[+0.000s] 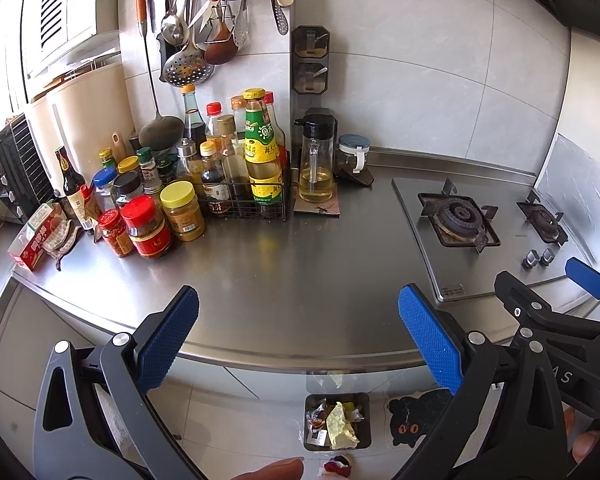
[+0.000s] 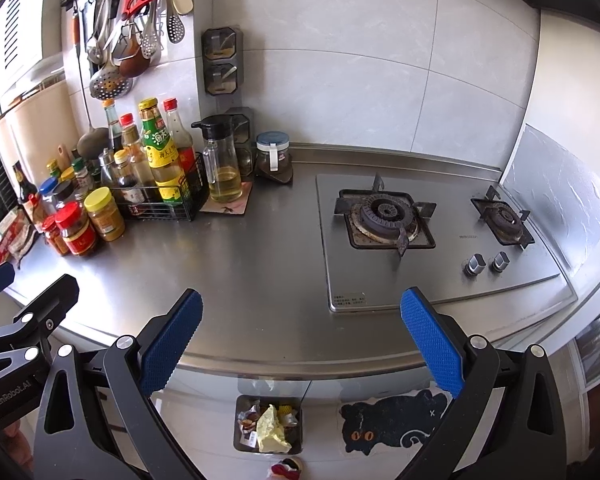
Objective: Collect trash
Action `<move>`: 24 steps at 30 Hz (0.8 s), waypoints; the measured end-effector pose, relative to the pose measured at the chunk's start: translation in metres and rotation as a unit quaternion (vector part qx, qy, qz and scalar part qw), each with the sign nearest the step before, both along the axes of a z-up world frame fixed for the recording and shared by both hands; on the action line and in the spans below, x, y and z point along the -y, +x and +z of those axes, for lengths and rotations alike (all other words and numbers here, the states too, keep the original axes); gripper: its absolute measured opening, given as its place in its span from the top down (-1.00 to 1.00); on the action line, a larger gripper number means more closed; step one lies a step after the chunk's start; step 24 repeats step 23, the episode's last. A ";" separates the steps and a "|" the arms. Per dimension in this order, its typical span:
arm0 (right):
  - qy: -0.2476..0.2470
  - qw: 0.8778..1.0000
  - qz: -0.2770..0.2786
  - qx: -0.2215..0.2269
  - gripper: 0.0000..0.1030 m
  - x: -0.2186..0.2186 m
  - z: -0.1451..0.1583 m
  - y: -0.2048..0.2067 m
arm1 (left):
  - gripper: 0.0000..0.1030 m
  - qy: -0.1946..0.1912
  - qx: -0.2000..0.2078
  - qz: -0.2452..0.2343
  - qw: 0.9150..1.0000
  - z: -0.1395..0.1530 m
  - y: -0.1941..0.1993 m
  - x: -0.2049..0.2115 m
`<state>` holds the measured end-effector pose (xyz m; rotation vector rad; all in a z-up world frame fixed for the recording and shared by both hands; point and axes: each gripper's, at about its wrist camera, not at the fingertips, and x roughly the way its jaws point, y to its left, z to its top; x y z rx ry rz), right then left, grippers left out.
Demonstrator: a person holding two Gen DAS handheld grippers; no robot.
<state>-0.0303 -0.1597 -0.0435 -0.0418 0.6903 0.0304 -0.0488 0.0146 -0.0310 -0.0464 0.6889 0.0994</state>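
A small grey trash bin (image 1: pixel 364 404) (image 2: pixel 240 404) stands on the floor below the counter's front edge. Crumpled yellow paper (image 1: pixel 340 426) (image 2: pixel 271 430) and several wrappers lie inside it. My left gripper (image 1: pixel 298 336) hangs open above the counter's front edge, nothing between its blue pads. My right gripper (image 2: pixel 300 338) is also open and empty, level with the same edge. The right gripper (image 1: pixel 556 304) appears at the right of the left wrist view; part of the left gripper (image 2: pixel 24 312) shows at the left of the right wrist view.
The steel counter (image 1: pixel 300 272) carries a crowd of sauce bottles and jars (image 1: pixel 172 200) at the left, an oil dispenser (image 1: pixel 316 160), and a gas stove (image 2: pixel 420 232) at the right. A black cat mat (image 2: pixel 392 420) lies on the floor beside the bin. Utensils hang on the wall.
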 end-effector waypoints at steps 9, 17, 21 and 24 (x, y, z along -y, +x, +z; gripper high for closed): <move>-0.002 1.000 -0.006 -0.011 -0.94 0.002 -0.008 0.003 | -0.84 -0.007 0.002 0.009 1.000 -0.003 0.002 -0.002; 0.004 1.000 -0.009 -0.010 -0.94 0.005 -0.008 0.004 | -0.85 0.003 0.009 -0.002 1.000 -0.003 0.003 0.001; 0.003 1.000 -0.007 -0.011 -0.94 0.003 -0.009 0.004 | -0.85 0.021 0.012 0.016 1.000 -0.004 0.003 0.001; 0.003 1.000 -0.007 -0.012 -0.94 0.003 -0.010 0.003 | -0.85 0.018 0.008 0.012 1.000 -0.003 0.004 0.000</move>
